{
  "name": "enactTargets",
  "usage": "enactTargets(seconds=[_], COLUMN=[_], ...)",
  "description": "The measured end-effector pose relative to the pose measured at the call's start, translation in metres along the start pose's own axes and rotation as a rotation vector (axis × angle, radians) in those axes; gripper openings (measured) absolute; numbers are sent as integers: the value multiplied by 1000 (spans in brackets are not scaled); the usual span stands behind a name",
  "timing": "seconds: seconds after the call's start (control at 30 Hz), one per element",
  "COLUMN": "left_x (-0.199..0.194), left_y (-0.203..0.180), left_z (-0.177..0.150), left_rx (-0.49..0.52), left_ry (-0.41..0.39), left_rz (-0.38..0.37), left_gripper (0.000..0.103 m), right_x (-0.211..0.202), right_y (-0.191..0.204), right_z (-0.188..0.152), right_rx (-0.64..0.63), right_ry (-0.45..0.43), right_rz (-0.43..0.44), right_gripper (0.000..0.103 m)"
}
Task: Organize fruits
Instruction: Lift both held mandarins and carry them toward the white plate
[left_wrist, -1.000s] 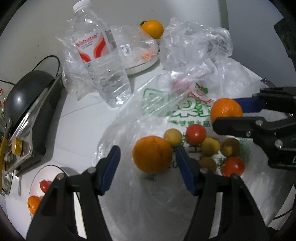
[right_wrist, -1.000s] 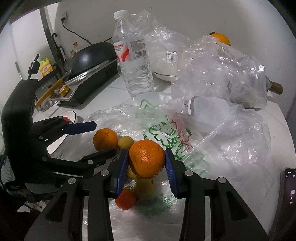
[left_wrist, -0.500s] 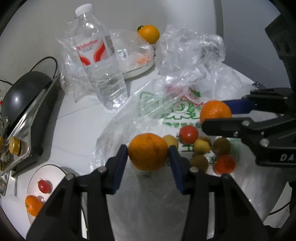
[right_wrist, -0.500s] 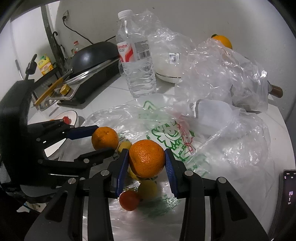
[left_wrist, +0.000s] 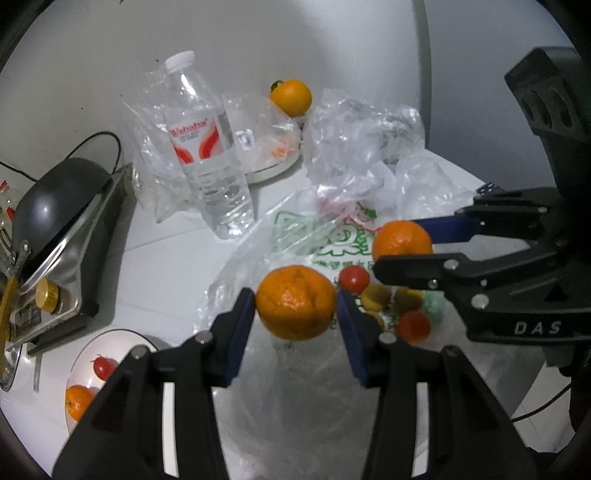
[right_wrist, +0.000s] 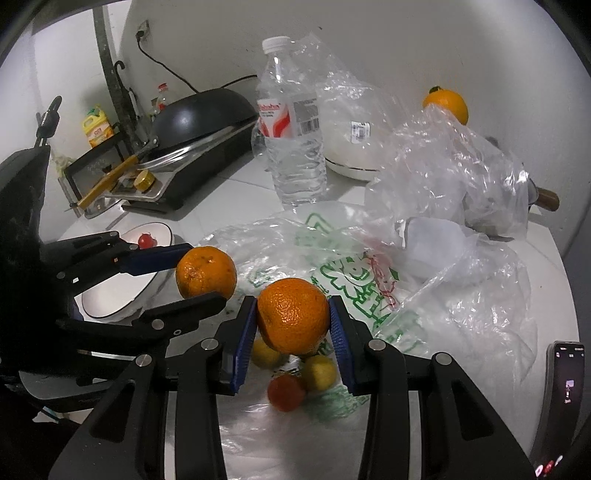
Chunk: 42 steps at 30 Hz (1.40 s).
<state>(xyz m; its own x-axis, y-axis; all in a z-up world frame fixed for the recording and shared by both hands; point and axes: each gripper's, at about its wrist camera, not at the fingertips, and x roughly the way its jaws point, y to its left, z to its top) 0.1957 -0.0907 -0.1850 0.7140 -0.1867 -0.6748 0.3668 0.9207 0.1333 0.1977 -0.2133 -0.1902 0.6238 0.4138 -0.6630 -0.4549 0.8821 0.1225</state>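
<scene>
In the left wrist view, the left gripper (left_wrist: 295, 308) sits at the centre of the frame with its 2 blue pads pinching an orange (left_wrist: 295, 301), which hangs clear above the printed plastic bag (left_wrist: 314, 236). At the right of that frame the right gripper (left_wrist: 402, 245) comes in sideways, its 2 fingers clamped on a second orange (left_wrist: 402, 240). Between and below them, on the bag, lie small loose fruits: a red tomato (left_wrist: 354, 278), a second red one (left_wrist: 414, 325) and several yellowish ones (left_wrist: 375, 297).

In the right wrist view the second orange (right_wrist: 292, 320) fills the lower centre, squeezed between the right gripper's (right_wrist: 292, 325) pads, with the left gripper's orange (right_wrist: 206, 272) just to its left.

At the lower left of the left wrist frame a white plate (left_wrist: 122, 341) holds 1 tomato and 1 orange. A water bottle (left_wrist: 207, 155) stands upright at upper centre, with a third orange (left_wrist: 291, 96) on a bowl behind it. A black pan (left_wrist: 55, 199) sits at the left edge.
</scene>
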Motion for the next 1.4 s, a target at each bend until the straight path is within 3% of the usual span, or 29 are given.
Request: enactTargets(seconds=[0.83,1.4], left_x=[-61,-84], left_y=[17,53], left_z=[-25,-56], left_rx=[-34,-87], left_ry=[-74,-82], left_rz=[-2,33], left_gripper=[47,47], right_x=[-22,-9], right_y=[58,104], right_z=[2,8], right_rx=[-70,-126], right_ry=[-21,0], right_rz=[-6,14], right_gripper=[41,41])
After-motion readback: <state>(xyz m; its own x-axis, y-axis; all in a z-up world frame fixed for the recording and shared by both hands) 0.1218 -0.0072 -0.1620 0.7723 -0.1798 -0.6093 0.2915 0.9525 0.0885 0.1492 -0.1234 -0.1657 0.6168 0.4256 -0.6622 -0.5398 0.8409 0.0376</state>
